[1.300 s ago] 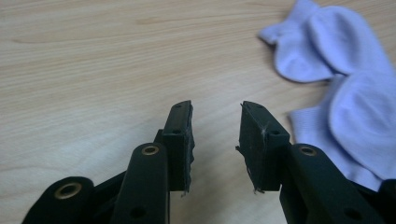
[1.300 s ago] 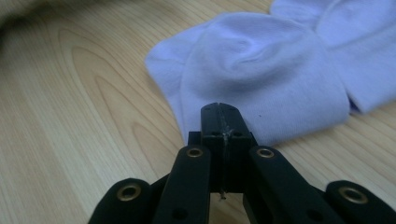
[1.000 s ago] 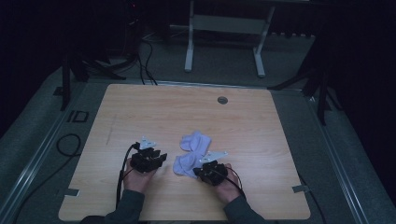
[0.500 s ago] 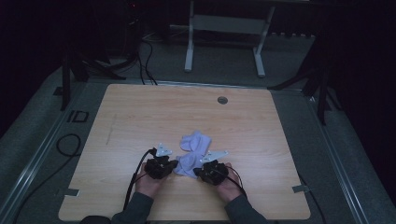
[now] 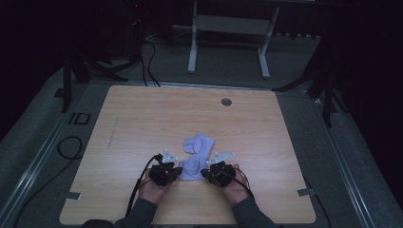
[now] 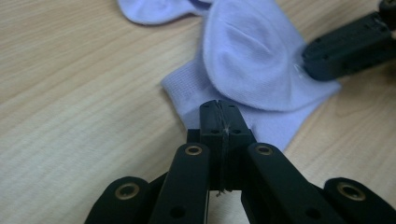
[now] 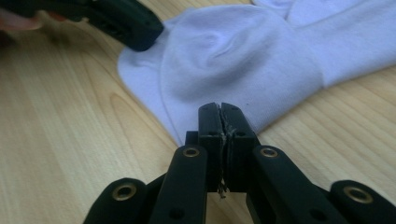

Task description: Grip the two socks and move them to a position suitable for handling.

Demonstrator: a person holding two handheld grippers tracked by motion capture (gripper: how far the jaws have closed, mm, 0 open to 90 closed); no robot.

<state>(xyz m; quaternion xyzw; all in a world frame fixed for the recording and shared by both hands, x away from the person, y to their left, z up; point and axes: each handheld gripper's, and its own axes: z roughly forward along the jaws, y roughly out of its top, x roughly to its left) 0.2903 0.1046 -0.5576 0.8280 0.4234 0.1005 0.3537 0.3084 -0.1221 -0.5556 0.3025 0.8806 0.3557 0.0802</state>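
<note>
The desk (image 5: pixel 142 123) is a pale wood-grain top with rounded corners, set on a grey floor (image 5: pixel 33 142). A small round grommet (image 5: pixel 226 101) sits in it, far ahead of both hand-held grippers. Beyond the desk's far edge stands a light metal frame (image 5: pixel 228 28), and a dark cable (image 5: pixel 66 147) loops on the floor out past the left hand-held gripper.

Two pale lilac socks lie on the desk. The near sock (image 5: pixel 191 167) lies between the two hand-held grippers, rumpled, with a domed fold in its middle. In the left gripper view its ribbed cuff (image 6: pixel 187 91) lies flat on the wood just ahead of the jaws. The far sock (image 5: pixel 199 143) lies just ahead of the grippers, touching or overlapping the near one.

The person's hands come in from the near edge, sleeves at the wrists. The left hand-held gripper (image 5: pixel 177 170) has its jaws pressed together at the near sock's edge; the left gripper view shows them closed (image 6: pixel 219 109) over the cloth, though whether fabric is pinched I cannot tell. The right hand-held gripper (image 5: pixel 204 173) is likewise closed (image 7: pixel 220 114) at the opposite edge of the same sock, grip on the fabric unclear.
</note>
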